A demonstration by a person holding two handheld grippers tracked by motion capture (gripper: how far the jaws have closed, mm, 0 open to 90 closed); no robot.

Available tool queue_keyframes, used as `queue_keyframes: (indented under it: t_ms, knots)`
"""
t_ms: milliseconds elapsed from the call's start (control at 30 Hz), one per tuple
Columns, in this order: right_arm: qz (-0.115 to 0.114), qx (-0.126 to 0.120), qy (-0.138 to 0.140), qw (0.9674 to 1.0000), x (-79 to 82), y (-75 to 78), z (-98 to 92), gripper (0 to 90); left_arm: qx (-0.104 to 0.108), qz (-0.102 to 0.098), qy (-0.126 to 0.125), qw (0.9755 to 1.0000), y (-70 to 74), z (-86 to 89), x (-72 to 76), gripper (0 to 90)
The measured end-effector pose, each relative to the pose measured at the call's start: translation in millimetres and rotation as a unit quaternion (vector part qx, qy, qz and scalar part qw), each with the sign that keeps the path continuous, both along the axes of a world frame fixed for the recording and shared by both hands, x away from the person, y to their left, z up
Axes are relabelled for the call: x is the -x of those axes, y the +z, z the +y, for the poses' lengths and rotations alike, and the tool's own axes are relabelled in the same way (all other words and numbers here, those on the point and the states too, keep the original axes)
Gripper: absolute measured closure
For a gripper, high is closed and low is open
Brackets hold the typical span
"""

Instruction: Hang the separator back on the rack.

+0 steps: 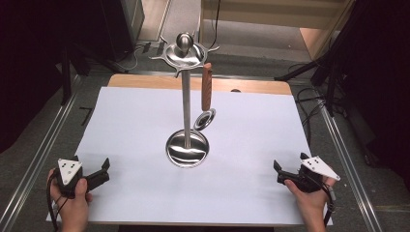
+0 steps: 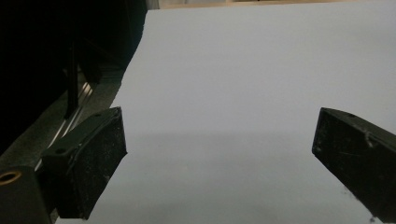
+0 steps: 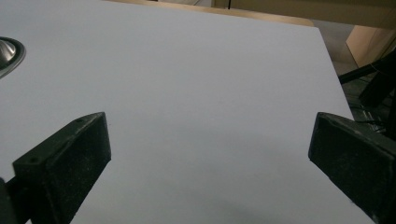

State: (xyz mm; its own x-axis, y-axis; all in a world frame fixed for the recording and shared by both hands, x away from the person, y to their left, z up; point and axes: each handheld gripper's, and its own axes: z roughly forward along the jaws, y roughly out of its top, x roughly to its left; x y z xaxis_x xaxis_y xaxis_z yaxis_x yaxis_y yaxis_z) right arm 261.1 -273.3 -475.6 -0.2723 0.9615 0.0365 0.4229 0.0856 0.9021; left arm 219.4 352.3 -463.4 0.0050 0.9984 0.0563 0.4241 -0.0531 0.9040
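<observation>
Table (image 1: 145, 82) fills the high view, a wooden top almost wholly covered by a white sheet (image 1: 251, 145), and that same sheet spreads out ahead of both gripper cameras. At the middle of the sheet stands a metal rack (image 1: 186, 96): round shiny base (image 1: 187, 150), upright pole, and a disc with hooks and a ball knob at the top. The base's edge peeks in at the far left of the right gripper view (image 3: 9, 55). From one hook on the rack's right side hangs a utensil with a wooden handle (image 1: 207, 87), its small round metal head (image 1: 204, 119) dangling just above the base and beside the pole.

Down at the near corners, the two hands. The left hand (image 1: 72, 200) holds the left gripper (image 1: 104, 166) low over the sheet's near left edge, jaws spread wide with nothing between them, well apart from the rack. The right hand (image 1: 309, 195) holds the right gripper (image 1: 290, 164) near the sheet's near right edge, jaws likewise spread wide and empty, bare white sheet showing in the gap.
</observation>
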Motion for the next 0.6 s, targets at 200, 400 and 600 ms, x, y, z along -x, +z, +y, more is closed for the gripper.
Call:
queue_keyframes:
  t_ms: [200, 400, 600]
  knots:
    - [0.003, 0.007, -0.011, 0.9999, 4.8, -2.9, -12.6, 0.0, 0.001, 0.0, 0.002, 1.0, 0.0, 0.0, 0.1, 3.7]
    - [0.004, 0.007, -0.024, 0.9997, 10.5, -4.5, -24.9, 0.0, 0.001, 0.0, 0.002, 1.0, 0.1, 0.1, 0.2, 3.7]
    - [0.004, 0.012, -0.034, 0.9993, 16.3, -5.1, -35.4, 0.0, 0.002, 0.0, 0.002, 1.0, 0.1, 0.3, 0.3, 3.7]
